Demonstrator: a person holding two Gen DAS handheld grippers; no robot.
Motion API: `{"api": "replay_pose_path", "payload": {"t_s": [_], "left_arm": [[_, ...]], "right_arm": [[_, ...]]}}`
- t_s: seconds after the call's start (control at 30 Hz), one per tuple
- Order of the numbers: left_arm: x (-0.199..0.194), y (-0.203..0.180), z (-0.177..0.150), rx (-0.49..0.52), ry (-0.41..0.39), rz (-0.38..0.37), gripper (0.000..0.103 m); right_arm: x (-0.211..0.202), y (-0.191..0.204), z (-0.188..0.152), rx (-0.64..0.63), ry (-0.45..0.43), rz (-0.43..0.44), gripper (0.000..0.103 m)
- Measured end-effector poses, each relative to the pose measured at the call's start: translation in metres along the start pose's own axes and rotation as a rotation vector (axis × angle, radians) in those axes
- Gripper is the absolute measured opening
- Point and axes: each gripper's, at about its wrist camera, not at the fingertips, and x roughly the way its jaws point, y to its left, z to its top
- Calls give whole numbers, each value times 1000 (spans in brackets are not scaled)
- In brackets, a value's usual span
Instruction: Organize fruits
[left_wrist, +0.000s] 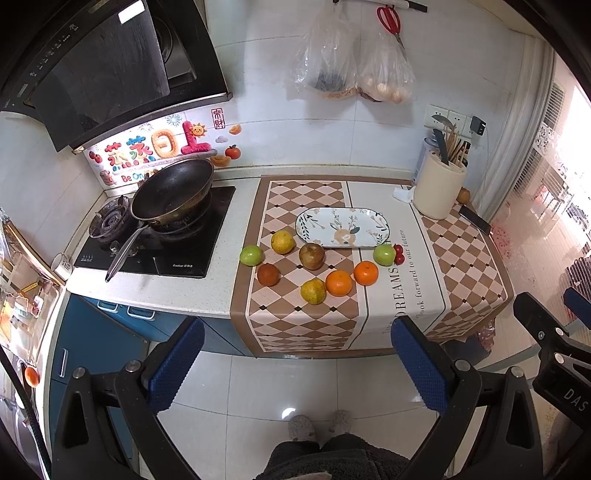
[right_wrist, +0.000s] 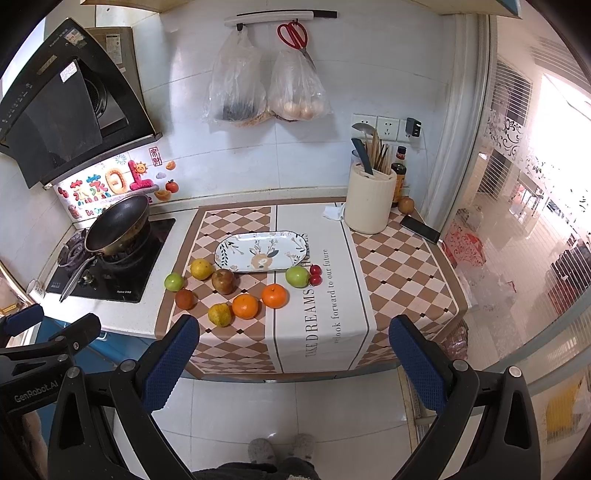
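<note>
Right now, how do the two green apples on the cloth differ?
The left green apple lies at the cloth's brown border, alone and away from the plate. The right green apple looks bigger, sits against the plate's front edge and touches red cherries. Both are round, green, ungripped.
</note>
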Motion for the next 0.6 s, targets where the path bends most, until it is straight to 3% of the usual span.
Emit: {"api": "replay_pose_path", "payload": {"t_s": [0.6], "left_arm": [[-3,-3,7,1,-6,5,103]], "right_arm": [[-3,2,0,1,-2,-1,103]]}}
